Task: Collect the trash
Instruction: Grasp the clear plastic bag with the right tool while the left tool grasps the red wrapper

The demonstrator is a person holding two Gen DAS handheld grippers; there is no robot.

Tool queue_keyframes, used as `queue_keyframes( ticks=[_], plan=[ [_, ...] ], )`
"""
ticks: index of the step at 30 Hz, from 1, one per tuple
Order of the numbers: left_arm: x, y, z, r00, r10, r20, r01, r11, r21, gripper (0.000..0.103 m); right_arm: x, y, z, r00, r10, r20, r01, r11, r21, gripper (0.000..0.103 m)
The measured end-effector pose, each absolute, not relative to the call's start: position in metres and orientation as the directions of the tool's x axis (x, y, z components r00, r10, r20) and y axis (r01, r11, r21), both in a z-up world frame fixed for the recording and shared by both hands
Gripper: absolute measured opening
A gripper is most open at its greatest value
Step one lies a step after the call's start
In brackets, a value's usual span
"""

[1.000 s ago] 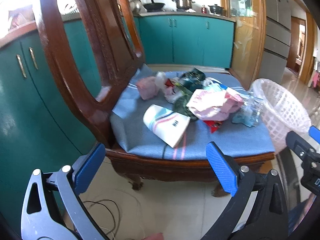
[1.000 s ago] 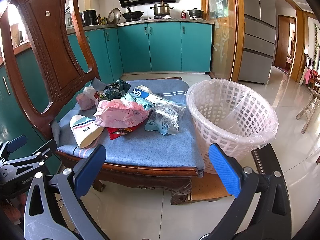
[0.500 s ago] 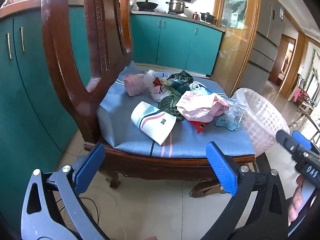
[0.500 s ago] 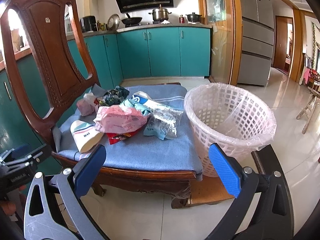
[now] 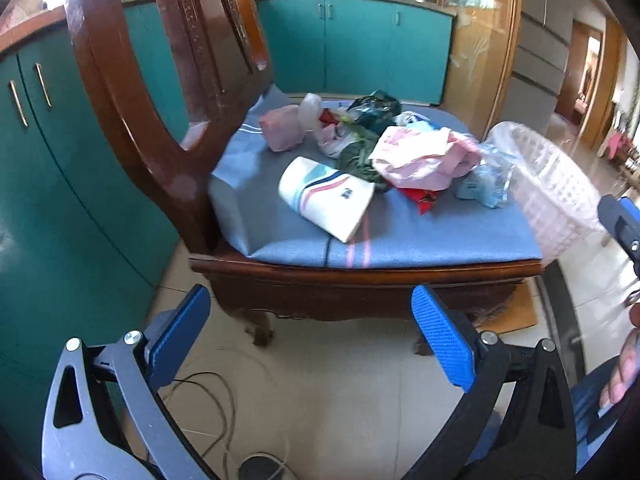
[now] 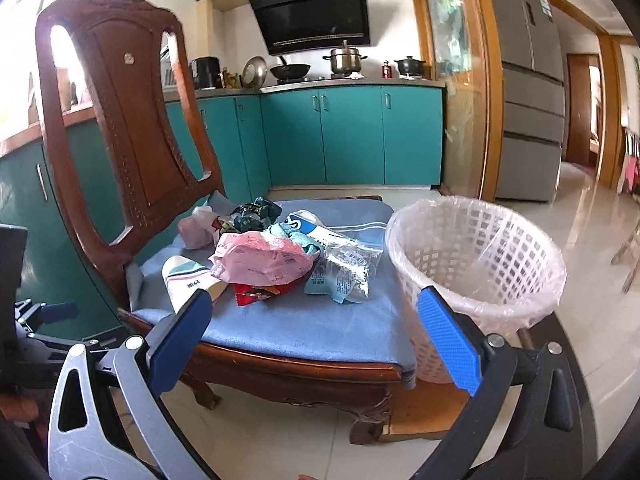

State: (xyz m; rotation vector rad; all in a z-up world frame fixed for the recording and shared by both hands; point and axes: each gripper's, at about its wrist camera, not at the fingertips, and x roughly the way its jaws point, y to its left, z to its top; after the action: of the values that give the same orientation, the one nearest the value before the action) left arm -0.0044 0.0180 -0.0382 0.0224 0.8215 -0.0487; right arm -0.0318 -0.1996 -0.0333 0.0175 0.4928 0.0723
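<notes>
Two low wrist cameras face a wooden chair [image 5: 168, 128] from the front, close to its seat edge: the left view sits toward the backrest side, the right view nearer the white basket [image 6: 476, 264]. Both share the blue cushion [image 6: 304, 328], the heaped wrappers [image 5: 400, 152] and teal kitchen cabinets [image 6: 344, 136] behind.

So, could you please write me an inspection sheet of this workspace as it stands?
Surface: blue cushion on carved wooden chair.
Job's things: pink plastic bag, white striped paper cup, clear printed wrapper, red wrapper, dark green packet piled on the cushion; white lattice basket with liner beside the chair.
Clutter: nothing seen.
Grippers: left gripper and right gripper open, holding nothing.
Cables: black cable on the floor.
Surroundings: teal kitchen cabinets, grey refrigerator.
</notes>
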Motion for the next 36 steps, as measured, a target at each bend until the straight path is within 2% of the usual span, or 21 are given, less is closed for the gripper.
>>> queue_keyframes(
  ticks=[1,4,11,14,16,20,23,28,32,33,35,36],
  plan=[
    [-0.006,0.02,-0.037,0.689,-0.074,-0.721,0.072,0.997,-0.033,0.1,-0.032,-0.2,-0.032,0.876,0.073,-0.478,-0.071,0.997,0.022,0.1],
    [-0.004,0.015,-0.037,0.704,-0.076,-0.706,0.106,0.994,-0.001,0.1,-0.022,-0.199,-0.026,0.851,0.044,-0.524,-0.07,0.997,-0.03,0.1],
    [0.014,-0.008,-0.024,0.698,-0.08,-0.712,0.187,0.98,0.073,0.1,0.03,-0.228,-0.036,0.734,0.203,-0.648,-0.076,0.973,0.218,0.1],
    [0.037,-0.009,-0.011,0.709,-0.069,-0.702,0.176,0.981,0.082,0.1,0.054,-0.233,-0.047,0.693,0.225,-0.684,-0.064,0.965,0.252,0.092],
    [0.053,-0.004,-0.003,0.718,-0.081,-0.691,0.164,0.985,0.055,0.1,0.068,-0.236,-0.058,0.657,0.257,-0.709,-0.052,0.953,0.298,0.083],
    [0.082,0.011,0.001,0.737,-0.093,-0.67,0.122,0.993,-0.003,0.1,0.088,-0.25,-0.088,0.607,0.321,-0.727,-0.005,0.916,0.4,0.076],
    [0.091,0.016,-0.012,0.728,-0.15,-0.669,0.136,0.988,-0.074,0.1,0.103,-0.26,-0.102,0.587,0.344,-0.733,0.036,0.893,0.449,0.07],
    [0.097,-0.021,-0.053,0.59,-0.281,-0.757,0.245,0.956,-0.164,0.099,0.119,-0.265,-0.111,0.561,0.392,-0.729,0.077,0.852,0.517,0.069],
    [0.104,-0.054,-0.076,0.54,-0.296,-0.788,0.26,0.949,-0.178,0.098,0.13,-0.275,-0.125,0.541,0.428,-0.724,0.157,0.795,0.586,0.063],
    [0.106,-0.057,-0.08,0.536,-0.302,-0.788,0.25,0.949,-0.194,0.097,0.132,-0.276,-0.127,0.537,0.431,-0.725,0.164,0.79,0.591,0.061],
    [0.119,-0.059,-0.089,0.526,-0.324,-0.787,0.218,0.945,-0.244,0.086,0.137,-0.277,-0.129,0.537,0.431,-0.725,0.167,0.788,0.593,0.055],
    [0.126,-0.058,-0.093,0.516,-0.343,-0.785,0.199,0.939,-0.28,0.083,0.138,-0.278,-0.129,0.545,0.422,-0.725,0.172,0.79,0.589,0.054]
  ],
)
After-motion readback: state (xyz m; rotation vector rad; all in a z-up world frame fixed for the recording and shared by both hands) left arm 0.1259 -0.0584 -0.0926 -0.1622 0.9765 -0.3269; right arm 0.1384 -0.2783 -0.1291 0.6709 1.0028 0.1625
